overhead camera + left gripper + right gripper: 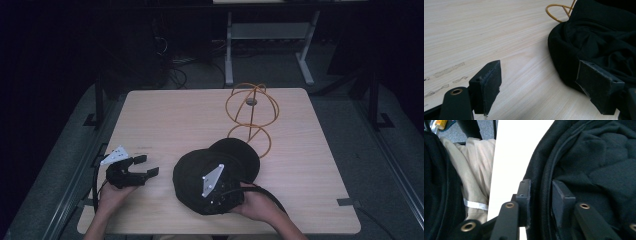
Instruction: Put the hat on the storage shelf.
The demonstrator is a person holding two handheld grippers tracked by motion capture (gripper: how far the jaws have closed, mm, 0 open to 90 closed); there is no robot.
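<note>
A black cap (200, 167) lies upside down near the front middle of the wooden table (170, 115). My right gripper (223, 194) sits on its near edge, held by a hand. In the right gripper view my right gripper (541, 187) is shut on the cap's rim (546, 177), with one jaw outside and one inside the crown (596, 157). My left gripper (147, 165) hovers open just left of the cap. In the left gripper view the left gripper (539, 68) has bare wood between its jaws, and the cap (599, 37) lies by the right jaw.
An orange wire stand (250, 107) rises behind the cap at the table's middle back; its base loop (556, 12) shows past the cap. The person's beige trousers (474, 165) lie below the table's front edge. Bare wood stretches left and right.
</note>
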